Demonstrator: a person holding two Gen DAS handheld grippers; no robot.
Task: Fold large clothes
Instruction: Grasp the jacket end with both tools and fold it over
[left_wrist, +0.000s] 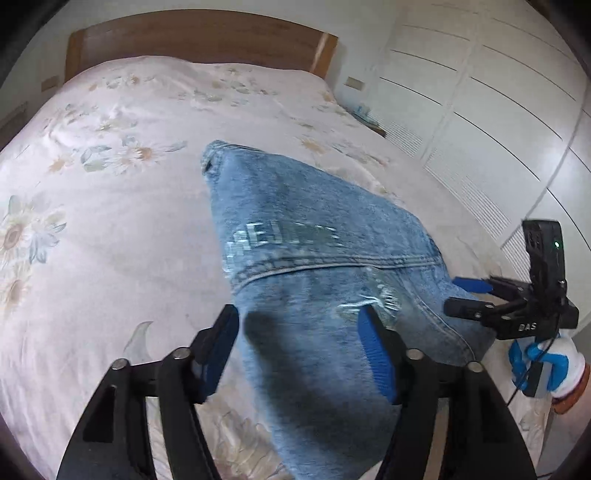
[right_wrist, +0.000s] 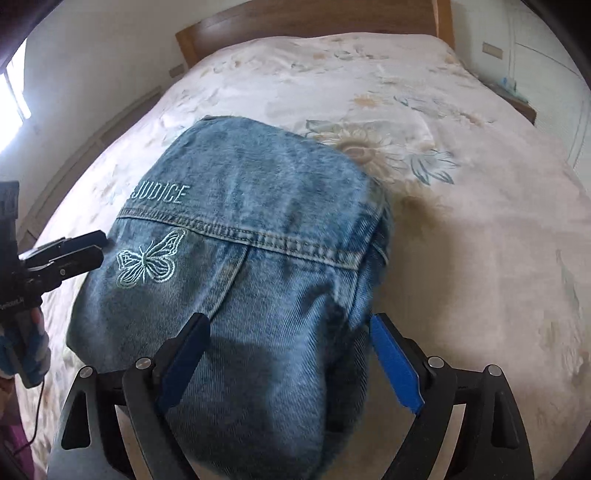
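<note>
bed (left_wrist: 110, 229): floral cover, soft and wrinkled under both claws; could drag along with the denim if a pad bites too deep.
denim jacket (right_wrist: 251, 266): folded bundle on the bed, directly ahead of and between the fingers of both claws; thick layers may spring open or slide.
left claw (left_wrist: 299, 354): spread, straddling the jacket's near end, pinching nothing; risk of catching only the top layer.
right claw (right_wrist: 288, 362): spread, same straddle, no grip; uneven closing of the 2 would skew the fold.
butterfly embroidery (right_wrist: 146, 262): ahead-left of right claw; snag risk, minor.
</note>
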